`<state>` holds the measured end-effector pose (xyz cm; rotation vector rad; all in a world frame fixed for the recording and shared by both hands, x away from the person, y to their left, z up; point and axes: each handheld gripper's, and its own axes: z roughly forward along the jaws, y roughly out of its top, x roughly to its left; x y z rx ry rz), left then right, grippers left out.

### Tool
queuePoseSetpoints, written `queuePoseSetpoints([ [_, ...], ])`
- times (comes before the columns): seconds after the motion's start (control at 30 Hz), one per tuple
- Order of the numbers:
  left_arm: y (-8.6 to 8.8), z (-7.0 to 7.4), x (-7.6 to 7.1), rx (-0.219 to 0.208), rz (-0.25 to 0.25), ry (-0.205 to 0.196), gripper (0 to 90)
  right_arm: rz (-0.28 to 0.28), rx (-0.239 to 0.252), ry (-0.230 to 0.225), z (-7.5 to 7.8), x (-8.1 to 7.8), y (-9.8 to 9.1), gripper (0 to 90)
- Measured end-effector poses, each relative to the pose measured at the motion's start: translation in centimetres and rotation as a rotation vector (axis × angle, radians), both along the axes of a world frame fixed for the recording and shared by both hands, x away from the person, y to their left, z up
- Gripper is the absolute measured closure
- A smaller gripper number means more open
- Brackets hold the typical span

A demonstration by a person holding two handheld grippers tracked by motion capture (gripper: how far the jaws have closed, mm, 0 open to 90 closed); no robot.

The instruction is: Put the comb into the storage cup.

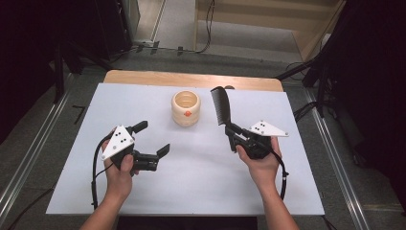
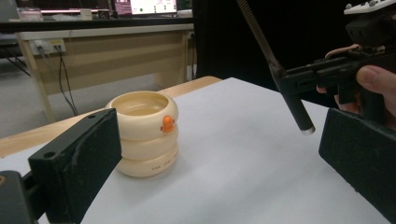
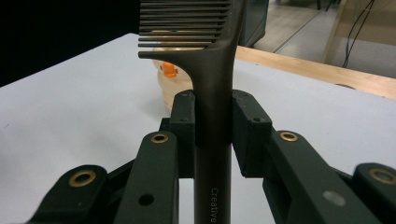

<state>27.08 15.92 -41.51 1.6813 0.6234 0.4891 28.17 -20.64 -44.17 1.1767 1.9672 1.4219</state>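
The left gripper hovers low over the white table, jaws spread and holding nothing, angled toward the cream ringed cup at the far centre. To its right, the right gripper pinches a black comb by its handle, teeth end raised and leaning toward the cup. The risk, I judge, is that the long comb pivots in so narrow a pinch, or knocks the light cup over if it meets the rim at a slant. Both forearms come in from below.
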Motion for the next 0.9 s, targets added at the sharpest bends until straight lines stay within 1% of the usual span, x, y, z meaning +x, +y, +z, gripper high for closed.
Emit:
queuePoseSetpoints([
  [0.07, -0.4, 0.1, 0.1, 0.000, -0.004, 0.001, 0.0, 0.003, 0.004, -0.007, -0.1, -0.1, 0.2, 70.2],
  [0.13, -0.7, 0.1, 0.2, 0.004, -0.010, 0.000, 0.0, 0.011, -0.003, -0.010, -0.2, -0.2, 0.4, 70.2],
  [0.23, -1.1, 0.2, 0.5, -0.010, -0.019, 0.002, 0.0, 0.018, -0.002, -0.013, -0.3, -0.3, 0.6, 70.2],
  [0.5, -2.4, 1.1, 1.3, -0.027, -0.037, 0.000, 0.0, 0.038, -0.008, -0.020, -0.4, -0.7, 1.6, 70.2],
  [0.53, -2.6, 1.1, 1.4, -0.024, -0.042, -0.001, 0.0, 0.042, -0.009, -0.026, -0.4, -0.8, 1.7, 70.2],
  [0.77, -3.7, 1.2, 1.9, -0.024, -0.061, 0.003, 0.0, 0.055, -0.015, -0.034, -0.4, -1.1, 2.3, 70.2],
  [0.9, -4.2, 1.2, 2.2, -0.031, -0.070, 0.010, 0.0, 0.062, -0.017, -0.039, -0.3, -1.3, 2.6, 70.2],
])
